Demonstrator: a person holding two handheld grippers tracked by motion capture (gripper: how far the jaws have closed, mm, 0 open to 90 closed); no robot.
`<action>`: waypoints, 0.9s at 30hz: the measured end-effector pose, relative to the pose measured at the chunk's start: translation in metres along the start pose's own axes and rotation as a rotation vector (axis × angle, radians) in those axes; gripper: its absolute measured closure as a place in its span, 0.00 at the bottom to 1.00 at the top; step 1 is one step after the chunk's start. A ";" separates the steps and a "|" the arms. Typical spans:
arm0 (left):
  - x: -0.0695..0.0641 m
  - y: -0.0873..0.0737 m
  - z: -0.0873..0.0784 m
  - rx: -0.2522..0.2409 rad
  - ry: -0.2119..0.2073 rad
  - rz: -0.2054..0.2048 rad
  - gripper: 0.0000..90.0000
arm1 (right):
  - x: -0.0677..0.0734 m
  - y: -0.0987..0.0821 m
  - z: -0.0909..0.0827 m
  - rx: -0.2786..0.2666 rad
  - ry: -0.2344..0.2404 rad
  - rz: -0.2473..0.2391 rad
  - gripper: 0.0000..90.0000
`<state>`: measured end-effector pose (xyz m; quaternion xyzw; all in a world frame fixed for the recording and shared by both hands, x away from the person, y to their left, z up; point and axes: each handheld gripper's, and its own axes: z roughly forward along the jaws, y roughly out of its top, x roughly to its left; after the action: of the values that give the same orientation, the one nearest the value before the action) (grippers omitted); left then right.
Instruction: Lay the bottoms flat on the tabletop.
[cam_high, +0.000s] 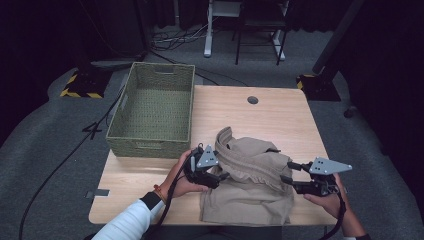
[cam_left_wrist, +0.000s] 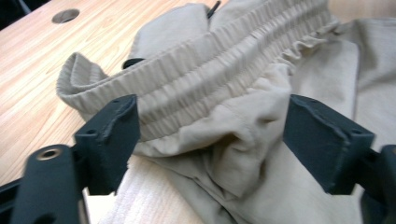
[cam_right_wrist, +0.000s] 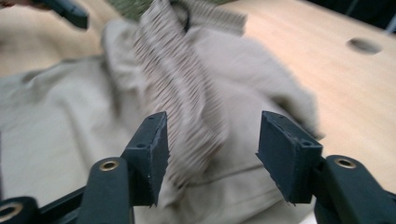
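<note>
High view, left gripper (cam_high: 223, 176): we see black jaws under a grey three-cornered plate, held in the person's left hand (cam_high: 181, 176) at the left edge of the garment; white sleeve below.
Left gripper view, jaw state: spread wide, blunt matte-black blocks either side of a fold of cloth; we see neither pad pressing on it.
High view, right gripper (cam_high: 288, 171): same black body and grey plate, held in the right hand (cam_high: 327, 200) at the garment's right edge.
Right gripper view, jaw state: parted, square-ended black pads with the ribbed band blurred between and beyond them; nothing pinched.
Garment (cam_high: 250, 182): beige woven trousers or shorts, we cannot tell which; lying crumpled on the near half of the table, between the two grippers.
Waistband (cam_left_wrist: 219, 60): gathered elastic, close parallel ridges, running diagonally across the heap; one end loops up into a soft curl.
Cloth below band: smooth, matte, creased into deep folds.
Dark cord end (cam_left_wrist: 213, 8): just shows at the band's upper edge.
Table (cam_high: 280, 112): pale wood-grain top, rounded corners, round cable hole (cam_high: 253, 100) near the far edge.
Basket (cam_high: 186, 100): green woven, rectangular, open-topped, slot handles in the short walls; on the far-left corner of the table, well apart from the garment.
Floor: grey carpet, black cables.
</note>
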<state>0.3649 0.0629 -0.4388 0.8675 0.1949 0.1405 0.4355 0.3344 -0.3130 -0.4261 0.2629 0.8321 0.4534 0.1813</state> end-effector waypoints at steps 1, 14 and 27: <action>0.002 0.001 0.002 0.000 -0.013 -0.021 0.20 | -0.003 0.007 0.001 -0.002 -0.011 -0.006 0.45; 0.002 0.001 0.032 0.083 0.026 -0.032 0.32 | -0.032 0.105 0.121 0.162 -0.017 -0.071 0.36; 0.006 -0.007 0.053 0.170 0.024 -0.022 0.66 | -0.053 0.095 0.213 0.353 -0.013 0.021 0.32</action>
<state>0.3902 0.0323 -0.4754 0.8974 0.2208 0.1293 0.3595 0.5172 -0.1619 -0.4537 0.3024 0.8948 0.3002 0.1330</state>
